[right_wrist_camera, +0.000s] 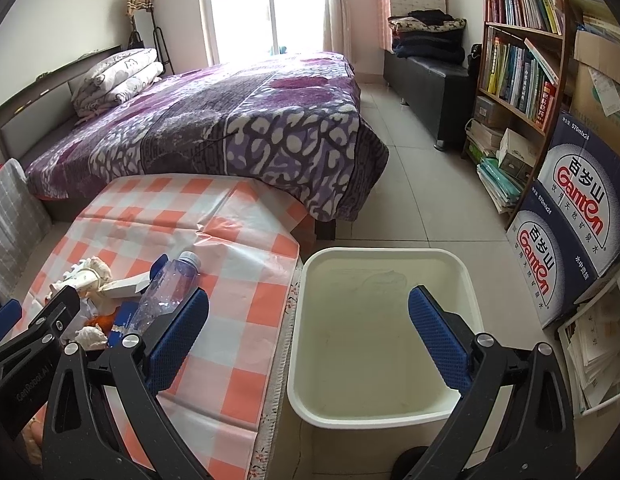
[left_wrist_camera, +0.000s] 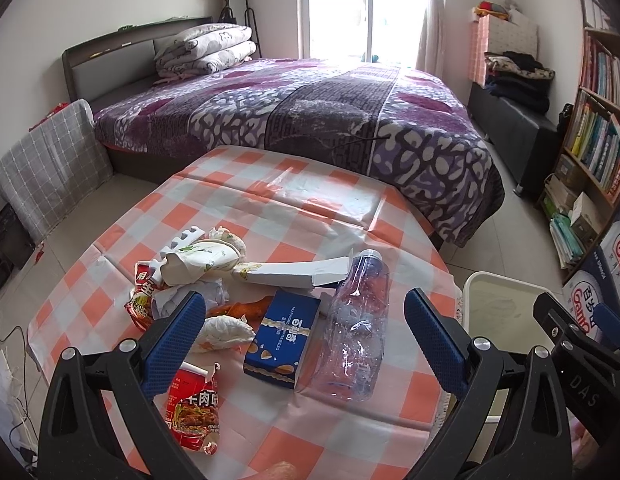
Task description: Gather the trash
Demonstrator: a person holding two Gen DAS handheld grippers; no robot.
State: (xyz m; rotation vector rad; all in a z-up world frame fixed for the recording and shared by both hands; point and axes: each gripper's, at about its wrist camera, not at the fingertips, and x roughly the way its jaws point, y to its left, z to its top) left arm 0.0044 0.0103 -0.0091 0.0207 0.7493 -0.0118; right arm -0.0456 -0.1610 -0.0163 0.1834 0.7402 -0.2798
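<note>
Trash lies on the checked tablecloth (left_wrist_camera: 294, 208): a clear plastic bottle (left_wrist_camera: 355, 326), a blue snack box (left_wrist_camera: 282, 338), a red noodle wrapper (left_wrist_camera: 196, 412), crumpled tissues (left_wrist_camera: 226, 332), a crushed paper cup (left_wrist_camera: 202, 264) and a white carton (left_wrist_camera: 290, 274). My left gripper (left_wrist_camera: 304, 344) is open and empty above the box and bottle. My right gripper (right_wrist_camera: 308, 340) is open and empty above the white bin (right_wrist_camera: 385, 264), which is empty. The bottle (right_wrist_camera: 166, 296) and some of the trash also show at the left of the right wrist view.
The bin (left_wrist_camera: 497, 280) stands on the floor just right of the table. A bed with a purple blanket (left_wrist_camera: 310, 112) is behind the table. A bookshelf (right_wrist_camera: 521, 60) and water cartons (right_wrist_camera: 569, 216) stand at the right.
</note>
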